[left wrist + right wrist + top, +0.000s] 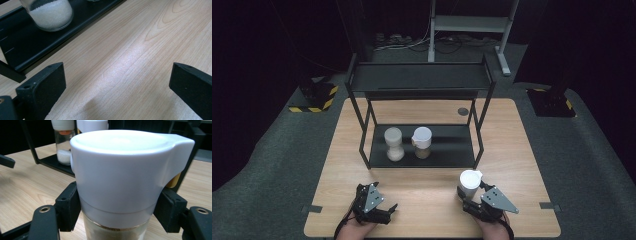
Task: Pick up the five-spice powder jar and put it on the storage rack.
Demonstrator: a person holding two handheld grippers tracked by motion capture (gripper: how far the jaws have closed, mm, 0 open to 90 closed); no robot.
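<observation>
A glass jar with a white spouted lid (470, 181) stands near the table's front right, with pale contents under the lid (120, 177). My right gripper (470, 196) is shut on it, and both black pads (67, 207) press the jar just below the lid. Whether the jar rests on the table or hangs just above it I cannot tell. My left gripper (392, 211) lies at the front left, open over bare wood (117, 75), jaws wide apart and holding nothing.
A black two-tier rack (419, 80) stands mid-table. On its lower shelf (452, 147) are a waisted jar of white grains (393, 145) (51, 15) and a white-lidded jar (422, 142). Bare wood lies between the rack and both grippers.
</observation>
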